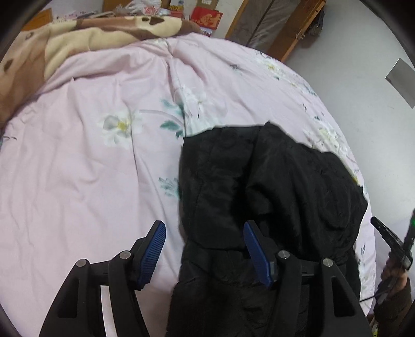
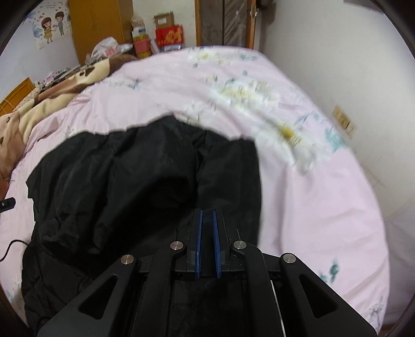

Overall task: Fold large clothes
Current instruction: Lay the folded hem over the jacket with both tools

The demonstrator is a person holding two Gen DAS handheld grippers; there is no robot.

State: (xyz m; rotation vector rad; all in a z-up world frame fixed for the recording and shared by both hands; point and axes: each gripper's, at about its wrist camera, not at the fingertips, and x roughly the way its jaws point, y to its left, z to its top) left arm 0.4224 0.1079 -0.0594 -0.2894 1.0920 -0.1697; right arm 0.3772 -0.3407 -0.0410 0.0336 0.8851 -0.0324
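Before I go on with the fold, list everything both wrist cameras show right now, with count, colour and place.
Black quilted jacket: one, black, lying rumpled on the quilt.
Pink floral quilt: one, pink with white flowers, covering the bed.
Brown and cream fleece blanket: one, bunched at the far end of the bed.
Red cardboard box: one, red, among clutter beyond the bed.
Cartoon wall poster: one, on the far wall.
Wooden door frame: one, brown, beyond the bed.
Left hand-held gripper: black with blue pads, open, over the jacket's edge.
Right hand-held gripper: black with blue pads, shut, over the jacket.
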